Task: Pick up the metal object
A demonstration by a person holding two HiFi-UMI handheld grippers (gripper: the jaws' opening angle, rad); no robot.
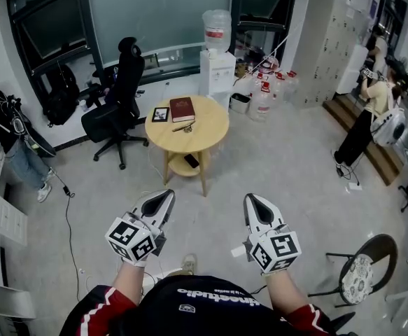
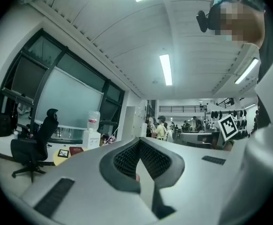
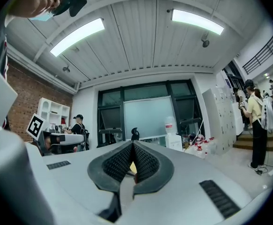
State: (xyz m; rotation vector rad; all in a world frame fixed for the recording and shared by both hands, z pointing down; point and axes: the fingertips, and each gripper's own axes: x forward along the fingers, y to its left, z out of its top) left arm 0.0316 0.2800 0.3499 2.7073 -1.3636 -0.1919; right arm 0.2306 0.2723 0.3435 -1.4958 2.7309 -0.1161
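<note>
A small metal object (image 1: 184, 127) lies on the round wooden table (image 1: 209, 131), just in front of a red book (image 1: 182, 108) and beside a framed picture (image 1: 160, 114). Both grippers hang in the air well short of the table, over the floor. My left gripper (image 1: 164, 197) is shut with nothing between its jaws, and so is my right gripper (image 1: 253, 201). In the left gripper view the closed left gripper (image 2: 139, 142) points past the table (image 2: 57, 159), seen far off at the left. The right gripper view shows the right gripper (image 3: 132, 145) closed, with the table hidden behind it.
A black office chair (image 1: 120, 96) stands left of the table, a water dispenser (image 1: 217, 58) and several water bottles (image 1: 268, 89) behind it. A phone (image 1: 191, 161) lies on the table's lower shelf. People stand at far left (image 1: 8, 135) and far right (image 1: 371, 117). A cushioned chair (image 1: 363, 266) is near right.
</note>
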